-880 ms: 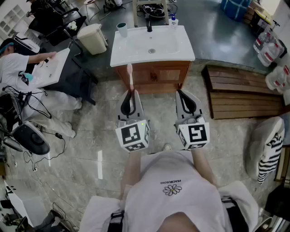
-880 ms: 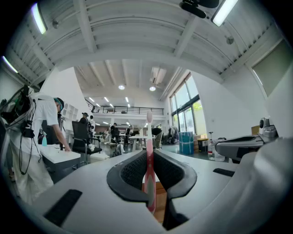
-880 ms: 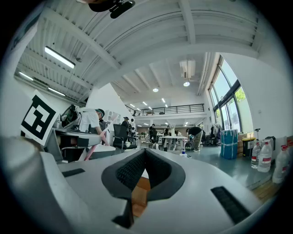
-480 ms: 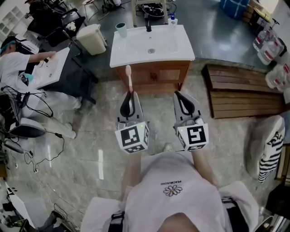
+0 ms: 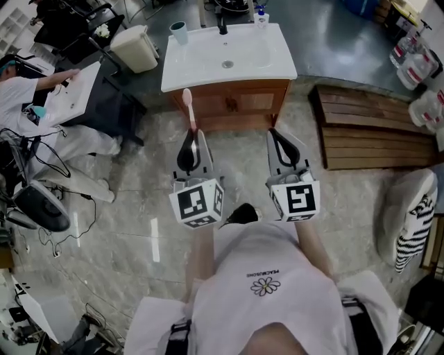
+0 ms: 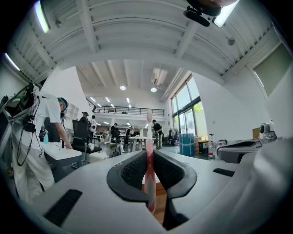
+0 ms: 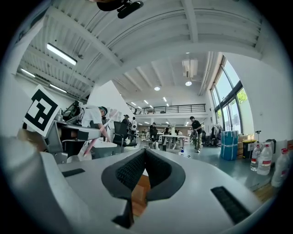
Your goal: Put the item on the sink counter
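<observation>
Seen from above, a white sink counter [image 5: 277, 66] with a basin sits on a wooden cabinet [image 5: 236, 104]; everything else is placed against this vanity.

To its right, a low slatted wooden bench [image 5: 371, 135] lies on the floor. To its left, a seated person in white [image 5: 21, 97] reaches onto a white desk [image 5: 76, 97]. A beige lidded bin [image 5: 135, 47] stands just beside the counter's left back corner. In front of the vanity stands the person wearing the camera, in a white shirt [image 5: 267, 284], holding both grippers out toward the cabinet.

The left gripper [image 5: 196, 135] faces the cabinet's left part. Its jaws are pressed onto the handle of a pink toothbrush [image 5: 189, 111], gripping it low on the handle. The left gripper view shows the toothbrush [image 6: 149, 132] standing up between the dark pads. The brush head points toward the vanity and appears against the cabinet front, just below the counter's front edge, so it is not on the counter.

The right gripper [image 5: 273, 132] faces the cabinet's right part. Its jaws meet at the tips with nothing between them, as the right gripper [image 7: 144, 151] view shows.

On the counter, a teal cup [image 5: 178, 31] stands at the back left corner, a dark faucet [image 5: 222, 26] behind the basin, and a small bottle [image 5: 261, 14] to its right.
</observation>
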A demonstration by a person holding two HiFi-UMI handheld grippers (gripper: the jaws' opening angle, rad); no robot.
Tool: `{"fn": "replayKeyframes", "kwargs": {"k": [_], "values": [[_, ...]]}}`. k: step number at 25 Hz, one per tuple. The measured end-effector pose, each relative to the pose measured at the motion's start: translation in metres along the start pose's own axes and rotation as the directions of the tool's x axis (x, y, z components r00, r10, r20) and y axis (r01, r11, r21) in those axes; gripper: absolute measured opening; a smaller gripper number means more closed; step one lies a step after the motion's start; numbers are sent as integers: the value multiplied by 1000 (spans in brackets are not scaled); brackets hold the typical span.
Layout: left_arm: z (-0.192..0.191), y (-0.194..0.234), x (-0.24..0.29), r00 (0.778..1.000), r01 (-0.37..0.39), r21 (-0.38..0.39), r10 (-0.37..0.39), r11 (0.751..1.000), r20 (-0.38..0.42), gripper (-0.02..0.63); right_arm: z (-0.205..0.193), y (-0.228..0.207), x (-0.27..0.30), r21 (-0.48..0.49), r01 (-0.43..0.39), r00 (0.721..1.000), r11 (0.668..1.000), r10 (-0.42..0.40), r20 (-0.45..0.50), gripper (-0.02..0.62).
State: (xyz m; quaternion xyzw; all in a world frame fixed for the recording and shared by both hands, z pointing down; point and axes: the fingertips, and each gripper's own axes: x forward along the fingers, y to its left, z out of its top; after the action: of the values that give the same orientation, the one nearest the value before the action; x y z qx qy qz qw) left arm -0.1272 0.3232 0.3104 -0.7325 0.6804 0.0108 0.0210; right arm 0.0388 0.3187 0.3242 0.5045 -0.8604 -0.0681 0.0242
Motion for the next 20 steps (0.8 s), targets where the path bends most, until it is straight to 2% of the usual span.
{"fn": "replayKeyframes", "kwargs": {"k": [7,9,12,16,20], "values": [[0,3,15,1000,-14,-17,14,1000,10,55,-18,-21,8,85,33,999,996,-29,-39,11],[0,4,27,1000,-11,-14,11,1000,16,55,-19,-28,14,91,19,999,996,-16,-33,11],[0,4,45,999,-5,-6,5,1000,34,55,-20,-32,28,17,-10,1000,1000,11,-24,11],[-5,11,80,998,8,-11,-8,1000,59,55,-26,-38,56,-13,-9,1000,1000,9,-5,11],[-6,25,123,997,19,-28,-17,999,79,55,-26,-50,93,-86,-23,1000,996,24,5,11]]}}
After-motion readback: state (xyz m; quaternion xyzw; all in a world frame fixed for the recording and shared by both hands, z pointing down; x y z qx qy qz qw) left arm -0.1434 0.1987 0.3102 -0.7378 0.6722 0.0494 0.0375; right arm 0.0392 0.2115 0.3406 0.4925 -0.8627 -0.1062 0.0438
